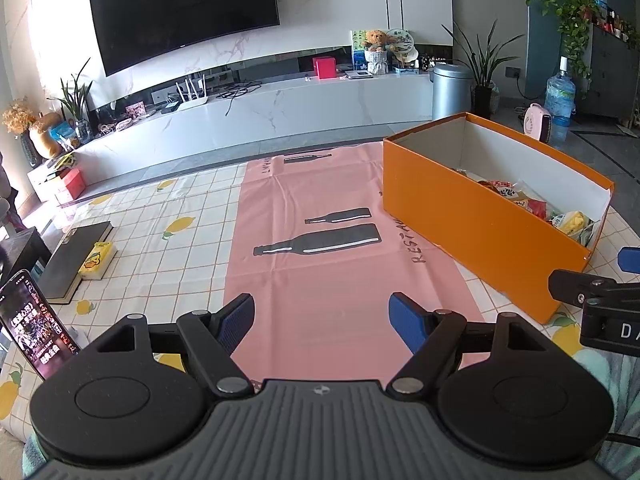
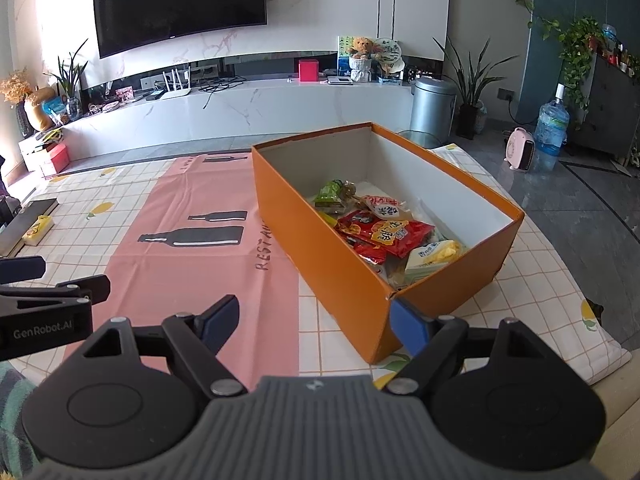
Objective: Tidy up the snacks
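I see my left gripper (image 1: 322,322) and right gripper (image 2: 316,326) both spread wide with nothing between the pads, above the cloth (image 1: 320,264). The snacks (image 2: 380,232) lie inside the orange box (image 2: 340,264), just ahead of the right gripper.

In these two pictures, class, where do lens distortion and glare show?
Left wrist view: the television bows into a curve, and daylight washes out the left edge. Right wrist view: the orange box stays sharp, its walls splayed, and the corners go dark.
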Motion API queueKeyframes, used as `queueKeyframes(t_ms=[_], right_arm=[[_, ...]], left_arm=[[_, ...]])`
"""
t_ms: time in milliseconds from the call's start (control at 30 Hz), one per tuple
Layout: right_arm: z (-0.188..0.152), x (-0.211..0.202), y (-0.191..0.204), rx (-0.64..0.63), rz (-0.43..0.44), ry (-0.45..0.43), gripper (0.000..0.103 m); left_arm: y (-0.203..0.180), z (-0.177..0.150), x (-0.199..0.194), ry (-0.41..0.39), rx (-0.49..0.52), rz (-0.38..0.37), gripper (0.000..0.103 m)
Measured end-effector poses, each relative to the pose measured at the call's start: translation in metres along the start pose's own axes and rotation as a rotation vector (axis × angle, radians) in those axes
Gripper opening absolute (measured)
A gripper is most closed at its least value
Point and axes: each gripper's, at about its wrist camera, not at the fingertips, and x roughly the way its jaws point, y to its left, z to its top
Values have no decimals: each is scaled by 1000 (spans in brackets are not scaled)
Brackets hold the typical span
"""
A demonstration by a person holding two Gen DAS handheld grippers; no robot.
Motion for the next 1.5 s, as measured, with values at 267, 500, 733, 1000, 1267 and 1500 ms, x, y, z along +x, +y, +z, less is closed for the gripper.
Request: queueKeyframes(t_ms=[267, 500, 733, 1000, 1267, 1500], right_arm=[[0, -1, 1, -1, 1, -1, 80], [1, -1, 3, -5, 6, -4, 80], [2, -2, 3, -5, 9, -9, 80], [1, -3, 2, -6, 9, -9, 80], [2, -3, 3, -9, 11, -10, 81], [2, -4, 5, -13, 13, -11, 81]], left_arm=[[1, 1, -1, 5, -4, 4, 90], [0, 1, -3, -7, 6, 5, 90], [2, 1, -4, -12, -2, 14, 90], [3, 2, -4, -3, -7, 11, 90], [3, 0, -4, -2, -17, 19, 90], [4, 1, -5, -9, -18, 18, 90]])
